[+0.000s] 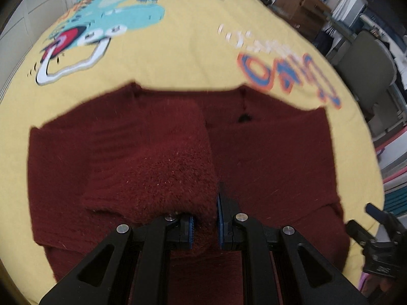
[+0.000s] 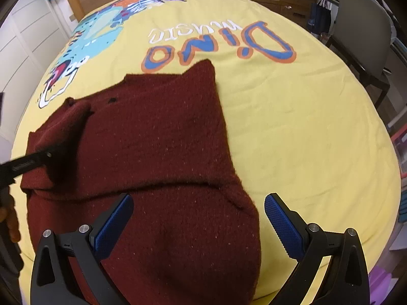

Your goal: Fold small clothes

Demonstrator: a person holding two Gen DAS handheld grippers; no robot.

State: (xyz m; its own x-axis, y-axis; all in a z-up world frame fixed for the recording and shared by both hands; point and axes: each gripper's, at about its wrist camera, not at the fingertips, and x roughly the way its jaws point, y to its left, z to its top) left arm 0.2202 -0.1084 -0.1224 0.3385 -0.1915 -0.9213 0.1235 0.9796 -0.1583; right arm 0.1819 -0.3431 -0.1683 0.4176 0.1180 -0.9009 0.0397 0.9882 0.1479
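A dark red knitted sweater (image 1: 267,152) lies spread on a yellow printed bedspread (image 1: 183,58). My left gripper (image 1: 205,226) is shut on a fold of the sweater, a sleeve part (image 1: 162,167) lifted over the body. In the right wrist view the sweater (image 2: 157,137) fills the middle, and the left gripper (image 2: 54,152) shows at its left edge holding the fabric. My right gripper (image 2: 198,218) is open and empty, its blue pads (image 2: 282,223) either side of the sweater's near right part, just above it.
The bedspread (image 2: 292,117) carries a dinosaur print (image 2: 96,33) and "Dino" lettering (image 2: 218,43). A grey chair (image 2: 363,33) stands off the right side of the bed. Cardboard boxes (image 1: 300,2) and shelves lie beyond the far right corner. White cupboards (image 2: 23,38) are at left.
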